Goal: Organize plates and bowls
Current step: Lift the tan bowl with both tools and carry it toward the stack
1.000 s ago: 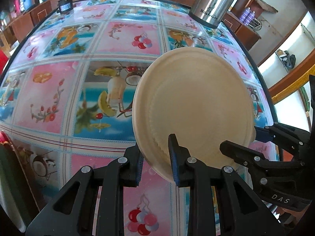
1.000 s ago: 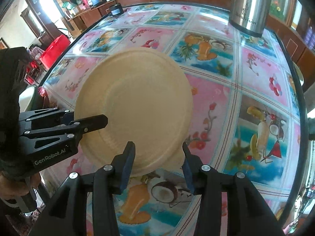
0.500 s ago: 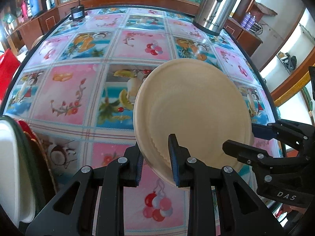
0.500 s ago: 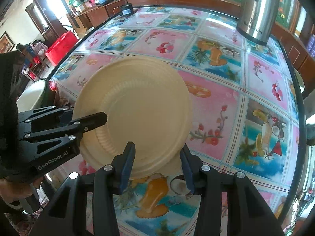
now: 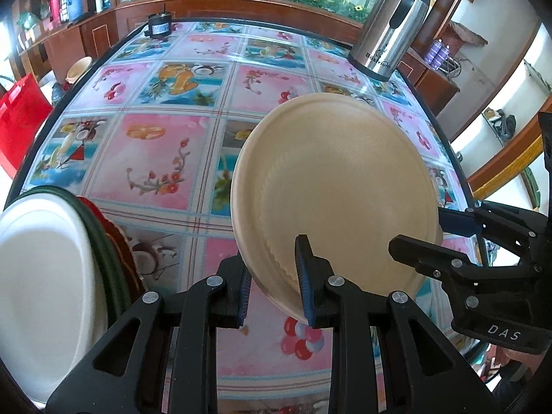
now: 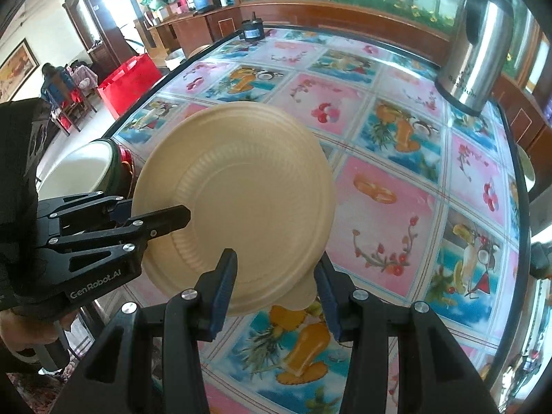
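Both grippers on one plate (image 5: 338, 186), beige, held tilted in the air above the surface (image 5: 155, 158).

Left gripper (image 5: 276, 289): fingers clenched on the plate's near rim, one blue pad on each face. Plate body extends away from the fingertips, up and to the right in the left wrist view.

Right gripper (image 6: 276, 286): fingers grasping the plate's lower edge; left finger (image 6: 224, 283) lies on the ribbed face, right finger at the rim beside a small tab. In the left wrist view this gripper comes in from the right and pinches the plate's right rim.

Left of the left gripper's fingers: a stack of dishes (image 5: 51, 269), white one uppermost, green and red rims beneath it.

Far beyond the fingers, right rear of the surface: steel flask (image 5: 390, 24), upright. Left rear edge: small black object (image 5: 158, 27).
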